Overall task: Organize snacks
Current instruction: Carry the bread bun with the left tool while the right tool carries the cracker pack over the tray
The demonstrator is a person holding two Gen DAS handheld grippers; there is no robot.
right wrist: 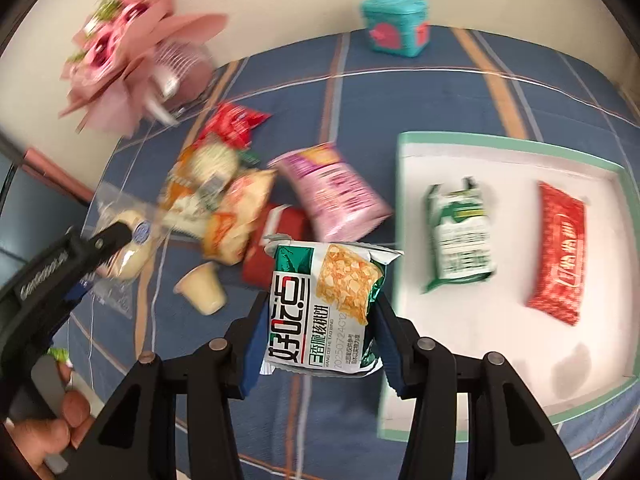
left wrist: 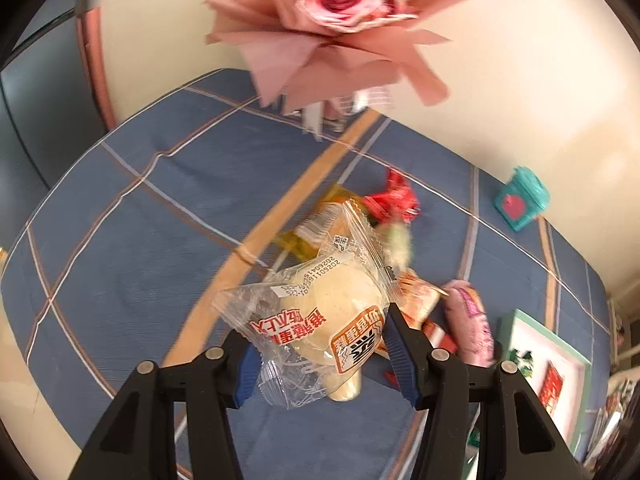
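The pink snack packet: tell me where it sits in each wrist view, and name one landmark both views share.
Left wrist view: the pink snack packet lies at lower right on the blue cloth, between the snack pile and the white tray.
Right wrist view: it lies just above centre, left of the tray, above the right claw.
Shared landmark: the teal box by the wall.
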